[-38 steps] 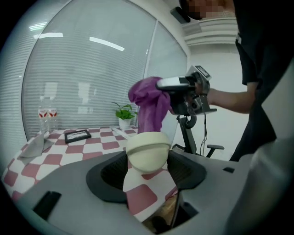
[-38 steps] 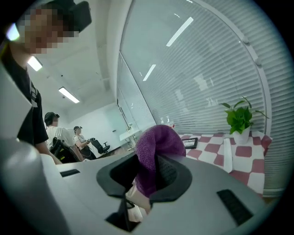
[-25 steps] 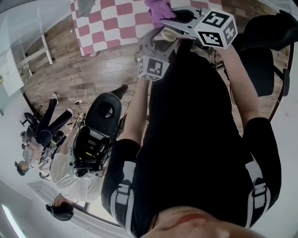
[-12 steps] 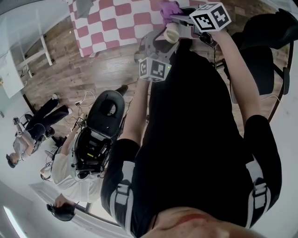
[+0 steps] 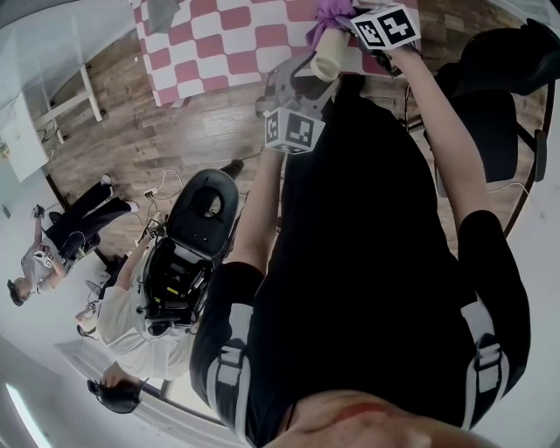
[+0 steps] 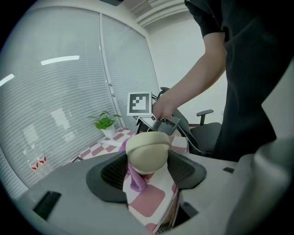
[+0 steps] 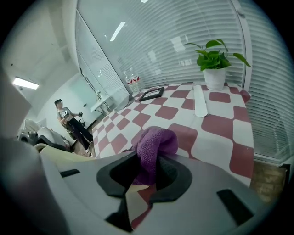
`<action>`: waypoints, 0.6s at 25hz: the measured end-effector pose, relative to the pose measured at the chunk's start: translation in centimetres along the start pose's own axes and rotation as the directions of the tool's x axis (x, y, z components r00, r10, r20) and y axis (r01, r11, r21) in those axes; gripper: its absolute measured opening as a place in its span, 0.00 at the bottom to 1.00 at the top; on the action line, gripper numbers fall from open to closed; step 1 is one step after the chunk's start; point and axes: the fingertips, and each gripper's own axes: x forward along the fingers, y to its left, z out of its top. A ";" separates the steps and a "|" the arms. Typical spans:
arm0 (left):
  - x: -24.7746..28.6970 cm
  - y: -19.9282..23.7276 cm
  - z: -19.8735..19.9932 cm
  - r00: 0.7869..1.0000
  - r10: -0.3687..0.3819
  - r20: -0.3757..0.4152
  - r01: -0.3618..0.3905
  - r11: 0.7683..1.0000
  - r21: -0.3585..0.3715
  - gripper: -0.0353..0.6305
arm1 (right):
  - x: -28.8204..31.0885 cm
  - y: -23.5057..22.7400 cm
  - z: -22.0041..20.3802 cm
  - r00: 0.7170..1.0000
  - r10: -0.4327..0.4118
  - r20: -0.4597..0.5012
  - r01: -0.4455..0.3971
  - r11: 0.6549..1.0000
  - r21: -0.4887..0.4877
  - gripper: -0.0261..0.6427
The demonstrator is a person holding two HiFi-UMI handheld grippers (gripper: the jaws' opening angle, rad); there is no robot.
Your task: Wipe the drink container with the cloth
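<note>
A cream drink container [image 6: 148, 150] sits between the pads of my left gripper [image 6: 147, 161], which is shut on it. In the head view the container [image 5: 331, 54] tilts over the edge of the pink-and-white chequered table [image 5: 219, 44], with the left gripper [image 5: 297, 83] just below it. My right gripper [image 7: 149, 170] is shut on a purple cloth [image 7: 155, 146]. This cloth [image 5: 329, 13] lies against the container's far end, beside the right gripper [image 5: 354, 24]. A purple end of the cloth [image 6: 136, 180] hangs under the container. The container's cream side [image 7: 69, 153] shows at the left of the right gripper view.
On the table stand a potted plant [image 7: 213, 64], a white flat piece [image 7: 200, 101], a black tray [image 7: 151, 94] and small bottles [image 7: 133, 82]. A black office chair [image 5: 499, 96] is at the right. People and gear [image 5: 184, 254] occupy the wooden floor at the left.
My right gripper has moved up the picture with the purple cloth, bringing it onto the container's far end. The left gripper and the container have kept their place.
</note>
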 end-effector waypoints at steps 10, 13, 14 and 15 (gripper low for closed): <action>0.2 2.4 0.0 0.999 0.025 0.020 -0.020 0.974 -0.226 0.49 | -3.5 2.6 -0.3 0.994 0.036 0.104 -0.041 0.998 0.039 0.19; 0.7 3.3 0.7 0.999 0.035 0.035 -0.025 0.963 -0.270 0.49 | -5.0 4.5 -0.1 0.984 0.087 0.155 -0.097 0.994 0.057 0.19; 0.8 3.5 1.1 0.998 0.038 0.043 -0.024 0.959 -0.282 0.49 | -5.7 5.1 0.0 0.978 0.103 0.179 -0.118 0.991 0.071 0.19; 1.0 3.7 1.5 0.998 0.040 0.048 -0.024 0.955 -0.296 0.49 | -6.5 5.6 0.3 0.972 0.117 0.204 -0.137 0.987 0.084 0.19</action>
